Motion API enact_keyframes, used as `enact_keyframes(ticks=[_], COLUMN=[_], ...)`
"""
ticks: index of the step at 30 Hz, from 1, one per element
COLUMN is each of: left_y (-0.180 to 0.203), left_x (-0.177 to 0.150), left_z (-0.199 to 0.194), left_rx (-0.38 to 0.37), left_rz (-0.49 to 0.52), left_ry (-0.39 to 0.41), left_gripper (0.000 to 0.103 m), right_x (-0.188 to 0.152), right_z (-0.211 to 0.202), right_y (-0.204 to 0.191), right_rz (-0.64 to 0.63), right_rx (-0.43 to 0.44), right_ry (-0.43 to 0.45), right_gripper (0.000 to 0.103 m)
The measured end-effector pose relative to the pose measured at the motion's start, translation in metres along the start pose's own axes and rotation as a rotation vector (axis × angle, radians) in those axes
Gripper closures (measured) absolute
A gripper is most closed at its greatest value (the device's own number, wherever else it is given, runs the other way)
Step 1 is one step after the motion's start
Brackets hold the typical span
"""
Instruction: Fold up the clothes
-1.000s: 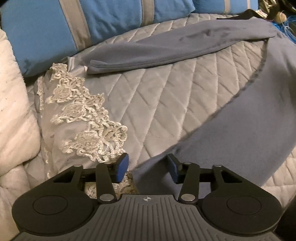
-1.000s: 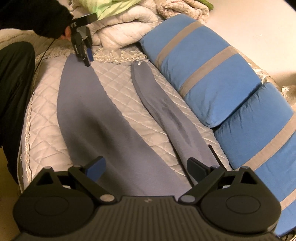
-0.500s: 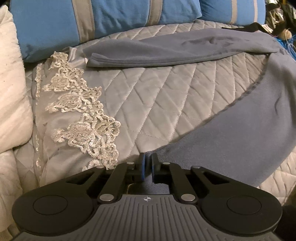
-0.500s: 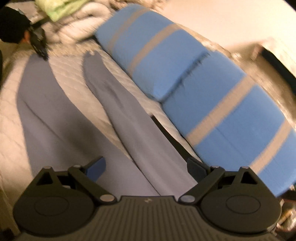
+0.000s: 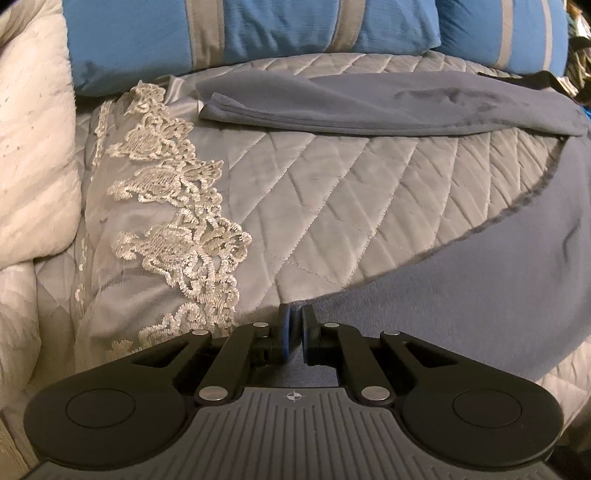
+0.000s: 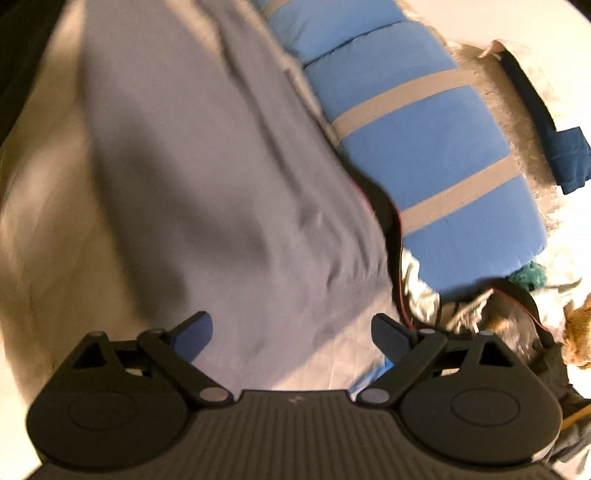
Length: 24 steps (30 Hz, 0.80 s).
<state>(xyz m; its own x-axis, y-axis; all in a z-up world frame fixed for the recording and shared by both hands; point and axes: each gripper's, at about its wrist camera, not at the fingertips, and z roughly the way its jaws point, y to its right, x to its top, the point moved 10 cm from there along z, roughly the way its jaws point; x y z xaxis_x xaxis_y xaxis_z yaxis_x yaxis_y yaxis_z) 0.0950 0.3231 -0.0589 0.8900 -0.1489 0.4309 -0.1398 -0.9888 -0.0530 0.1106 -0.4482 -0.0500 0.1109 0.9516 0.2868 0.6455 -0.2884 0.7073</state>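
Grey-blue trousers [image 5: 480,288] lie spread on a quilted bedspread [image 5: 332,206], their two legs apart. The far leg [image 5: 369,107] lies flat near the pillows. My left gripper [image 5: 294,325] points steeply down at the end of the near leg and is shut on its hem, with cloth pinched between the blue pads. In the blurred right wrist view the wide upper part of the trousers [image 6: 221,184] fills the middle. My right gripper [image 6: 291,332] hovers over it, open, with nothing between its fingers.
Blue pillows with grey stripes [image 5: 295,29] [image 6: 424,147] line the far side of the bed. A white duvet [image 5: 33,147] is bunched at the left, beside a lace trim [image 5: 177,221]. Dark clutter [image 6: 517,317] and a navy cloth [image 6: 569,155] lie past the pillows.
My left gripper's jaws closed on the near leg's hem and rolled slightly. My right gripper swept along the trousers from the legs to their wide upper part and stayed open.
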Motion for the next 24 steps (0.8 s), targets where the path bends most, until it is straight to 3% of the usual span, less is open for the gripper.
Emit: enact_keyframes(ticks=[5, 10, 15, 20, 22, 24], left_y=[-0.003, -0.001, 0.001, 0.002, 0.002, 0.003], left_x=[0.000, 0.001, 0.002, 0.002, 0.002, 0.002], left_z=[0.000, 0.000, 0.002, 0.002, 0.002, 0.002], left_rx=[-0.007, 0.018, 0.041, 0.052, 0.055, 0.060], left_rz=[-0.059, -0.062, -0.049, -0.049, -0.050, -0.050], left_ry=[0.000, -0.014, -0.035, -0.044, -0.049, -0.053], left_gripper=[0.097, 0.097, 0.097, 0.097, 0.097, 0.097], right_x=[-0.032, -0.037, -0.041, -0.052, -0.051, -0.048], right_z=[0.012, 0.024, 0.026, 0.033, 0.033, 0.034], right_y=[-0.045, -0.054, -0.062, -0.073, -0.078, -0.081], right_rz=[-0.231, -0.380, -0.473, -0.604, -0.638, -0.656], right_rx=[-0.098, -0.257, -0.318, -0.317, -0.300, -0.284], right_ry=[-0.081, -0.069, -0.019, -0.034, -0.020, -0.006], right_gripper=[0.007, 0.010, 0.013, 0.048, 0.054, 0.068])
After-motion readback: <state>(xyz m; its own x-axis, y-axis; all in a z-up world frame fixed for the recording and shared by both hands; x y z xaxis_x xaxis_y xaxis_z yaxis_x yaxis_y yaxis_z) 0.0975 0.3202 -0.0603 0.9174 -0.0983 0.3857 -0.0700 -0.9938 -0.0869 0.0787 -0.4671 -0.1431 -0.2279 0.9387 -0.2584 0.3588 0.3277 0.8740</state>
